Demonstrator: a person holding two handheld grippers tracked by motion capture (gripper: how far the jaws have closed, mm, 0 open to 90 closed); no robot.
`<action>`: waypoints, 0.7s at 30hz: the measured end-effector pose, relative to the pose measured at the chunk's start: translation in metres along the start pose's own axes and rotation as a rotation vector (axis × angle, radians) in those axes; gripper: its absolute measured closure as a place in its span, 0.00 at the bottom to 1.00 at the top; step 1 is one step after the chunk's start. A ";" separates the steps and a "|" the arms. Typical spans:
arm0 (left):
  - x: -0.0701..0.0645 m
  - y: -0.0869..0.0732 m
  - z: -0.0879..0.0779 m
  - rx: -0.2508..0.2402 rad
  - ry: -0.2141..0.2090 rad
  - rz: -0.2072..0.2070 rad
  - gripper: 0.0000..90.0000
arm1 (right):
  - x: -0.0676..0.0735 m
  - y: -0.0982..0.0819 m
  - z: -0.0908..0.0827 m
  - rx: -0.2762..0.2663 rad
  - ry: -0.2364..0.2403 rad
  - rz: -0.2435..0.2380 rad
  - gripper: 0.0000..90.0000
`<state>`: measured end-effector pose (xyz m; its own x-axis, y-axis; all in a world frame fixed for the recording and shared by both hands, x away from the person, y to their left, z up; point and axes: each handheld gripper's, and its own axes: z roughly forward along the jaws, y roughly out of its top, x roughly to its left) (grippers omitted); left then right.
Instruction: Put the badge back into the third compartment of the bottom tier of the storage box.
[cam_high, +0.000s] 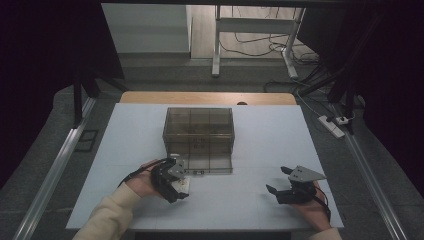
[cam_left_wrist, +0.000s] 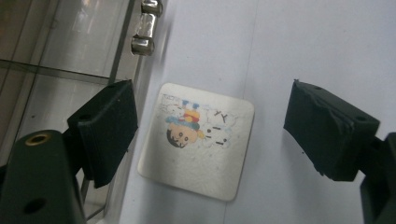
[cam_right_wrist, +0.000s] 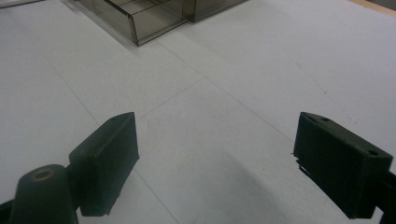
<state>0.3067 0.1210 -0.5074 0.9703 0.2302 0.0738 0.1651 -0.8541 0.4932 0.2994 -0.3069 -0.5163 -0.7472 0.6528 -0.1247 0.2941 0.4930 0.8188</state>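
A small white square card (cam_left_wrist: 196, 140) with a cartoon print lies flat on the white table, right beside the front edge of a smoky clear plastic box (cam_high: 199, 132). My left gripper (cam_left_wrist: 210, 130) points down over the card with its jaws wide apart. The card sits between them and neither pad touches it. In the high view the left gripper (cam_high: 175, 187) is at the box's front left corner, with the card (cam_high: 183, 185) under it. My right gripper (cam_high: 276, 180) rests at the table's front right, open, with nothing between its jaws (cam_right_wrist: 215, 158).
The box has several inner compartments, and a low clear tray part (cam_high: 205, 164) extends from its front. Metal fittings (cam_left_wrist: 144, 28) line its edge close to my left jaw. The box corner (cam_right_wrist: 140, 18) is far ahead of the right gripper. White table (cam_high: 260, 135) lies around.
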 end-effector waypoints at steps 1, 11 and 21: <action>0.000 0.000 0.001 0.005 0.002 0.004 0.19 | 0.000 0.000 0.000 0.000 0.001 0.000 0.15; -0.006 0.005 0.010 0.055 0.000 0.017 0.15 | 0.000 0.000 0.000 0.002 0.000 -0.001 0.15; -0.003 0.004 0.015 0.063 -0.017 0.009 0.14 | 0.000 0.000 0.000 0.004 0.000 -0.001 0.15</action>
<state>0.3073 0.1103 -0.5187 0.9745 0.2151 0.0633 0.1668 -0.8840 0.4367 0.2996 -0.3068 -0.5166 -0.7477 0.6521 -0.1255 0.2957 0.4962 0.8163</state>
